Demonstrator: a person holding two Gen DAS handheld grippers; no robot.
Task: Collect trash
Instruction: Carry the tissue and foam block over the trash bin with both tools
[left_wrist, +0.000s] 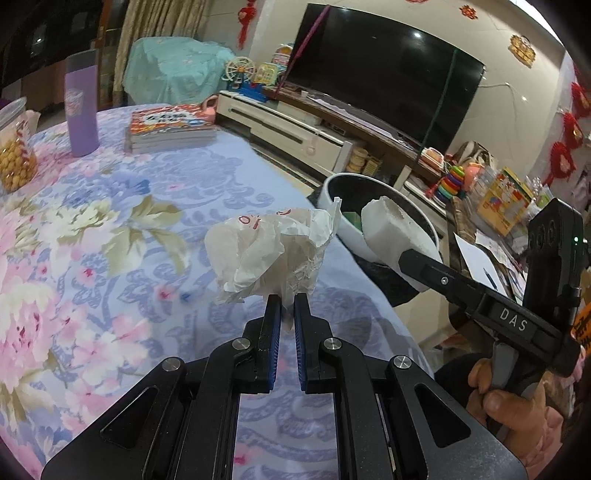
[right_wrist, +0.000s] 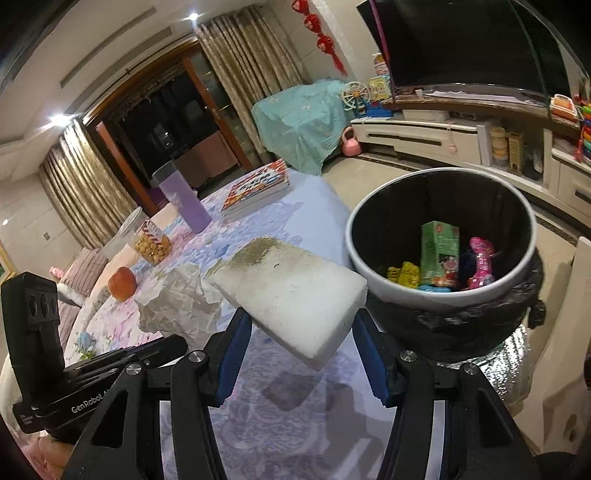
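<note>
My left gripper (left_wrist: 287, 301) is shut on a crumpled white paper wrapper (left_wrist: 273, 251) with red print, held above the flowered tablecloth (left_wrist: 92, 240). My right gripper (right_wrist: 301, 328) is shut on a dirty white foam block (right_wrist: 291, 291), its blue pads pressing both sides. The block (left_wrist: 391, 229) hangs near the rim of the white trash bin (right_wrist: 443, 295), which is lined with a black bag and holds a green carton, a pink wrapper and yellow packets. In the right wrist view the wrapper (right_wrist: 181, 302) shows at left of the block.
On the table stand a purple tumbler (left_wrist: 82, 107), a stack of books (left_wrist: 170, 127) and a snack jar (left_wrist: 13, 147). An orange fruit (right_wrist: 122, 282) lies further along. A TV (left_wrist: 384, 74) on a low cabinet lies beyond the bin. A hand (left_wrist: 513, 406) grips the right tool.
</note>
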